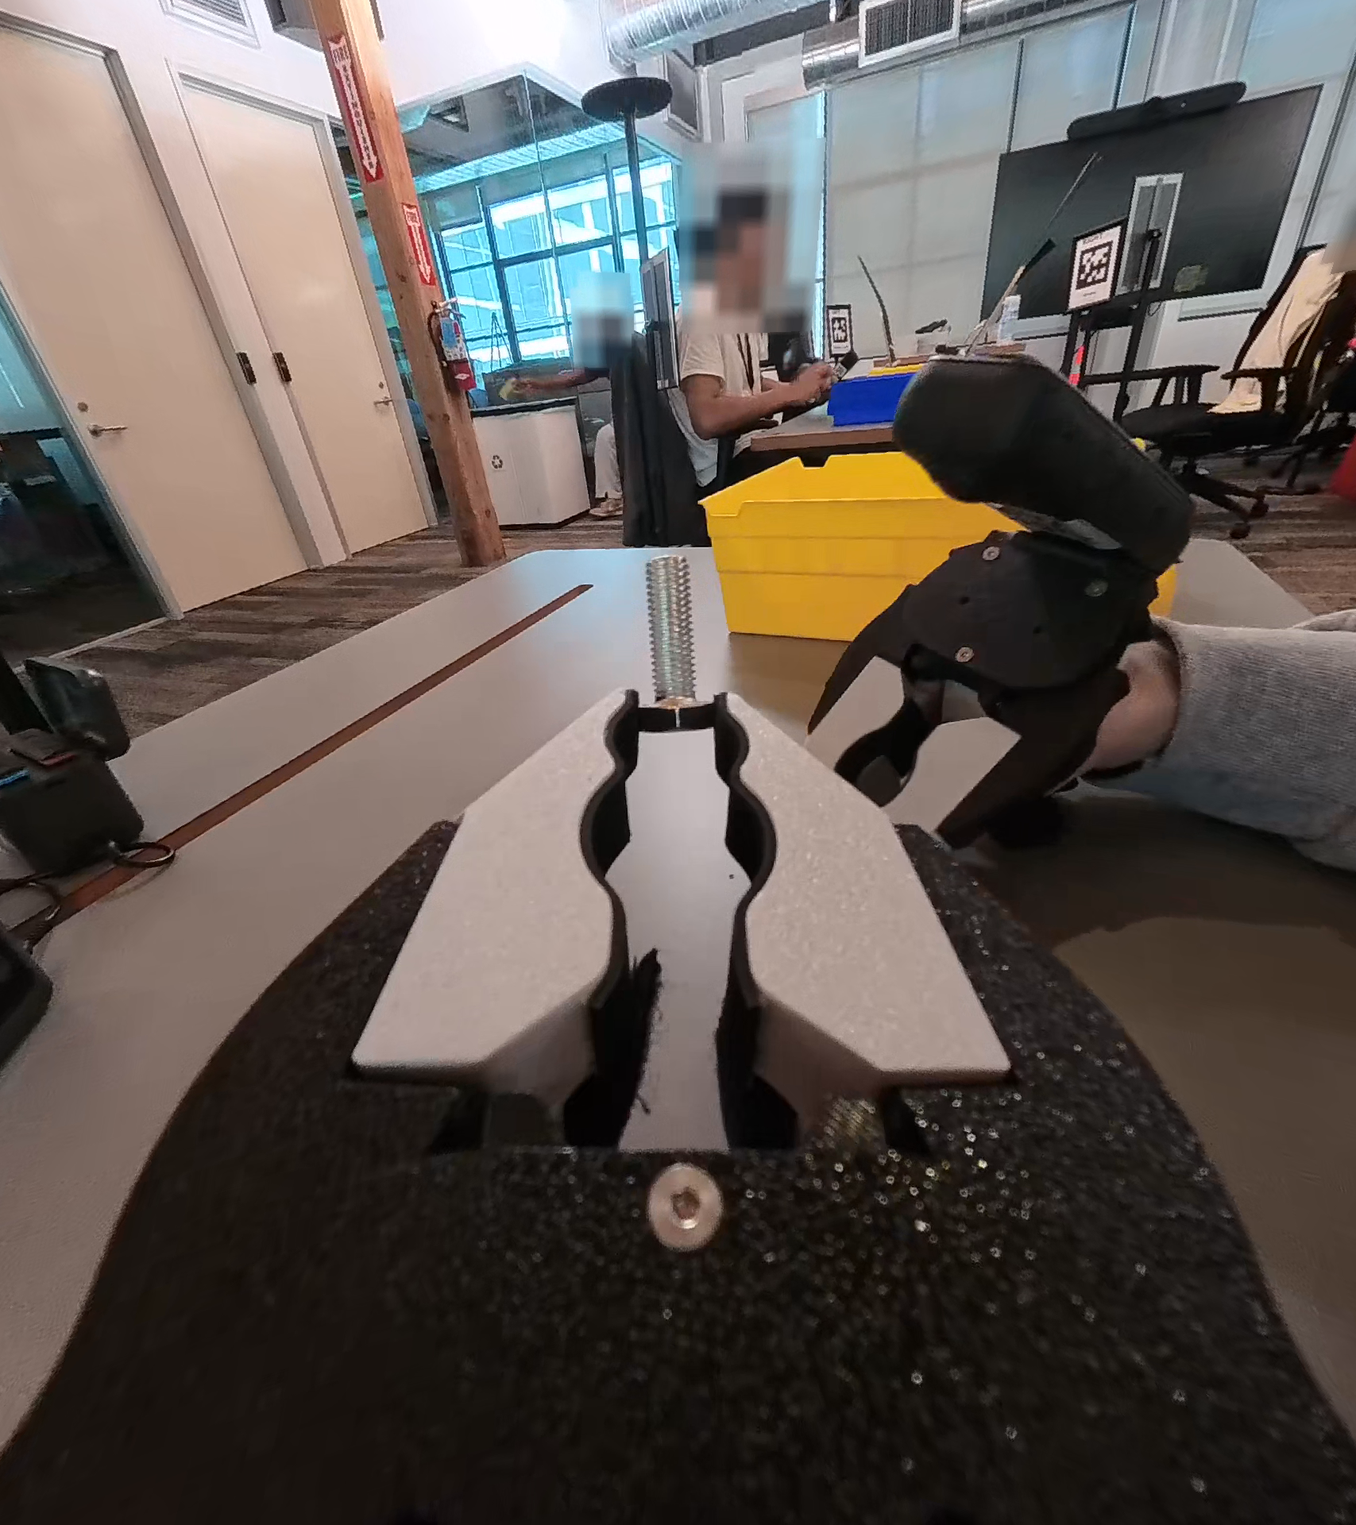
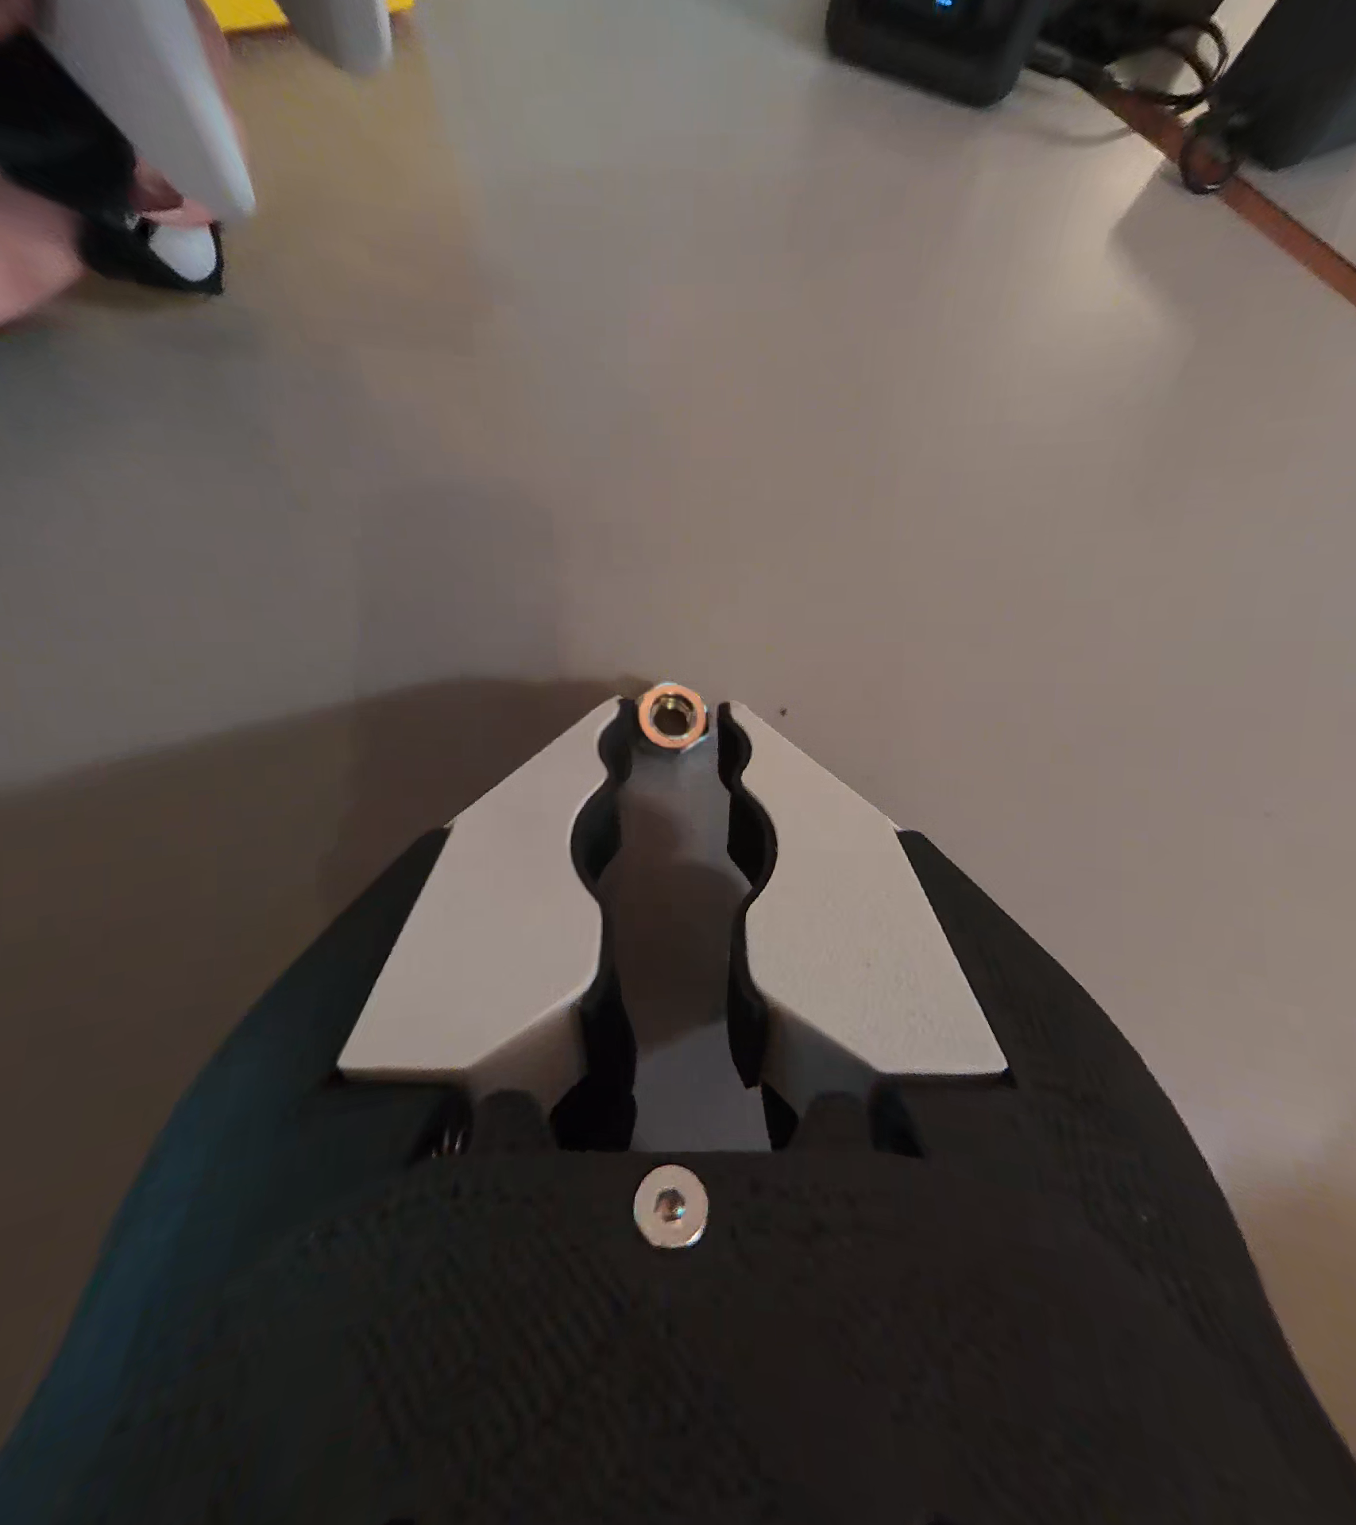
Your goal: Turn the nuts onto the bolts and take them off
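In the left wrist view my left gripper is shut on the head of a silver bolt. The bolt's threaded shank stands upright above the fingertips. To its right, the right gripper's black body points down at the grey table, held by a hand in a grey sleeve. In the right wrist view my right gripper is shut on a small silver nut, with the hole facing the camera, close over the table. The left gripper's white fingers show at the top left.
A yellow bin stands on the table behind the bolt. Black devices with cables sit at the table's left side, and also show in the right wrist view. A brown seam runs along the table. People sit at desks in the background.
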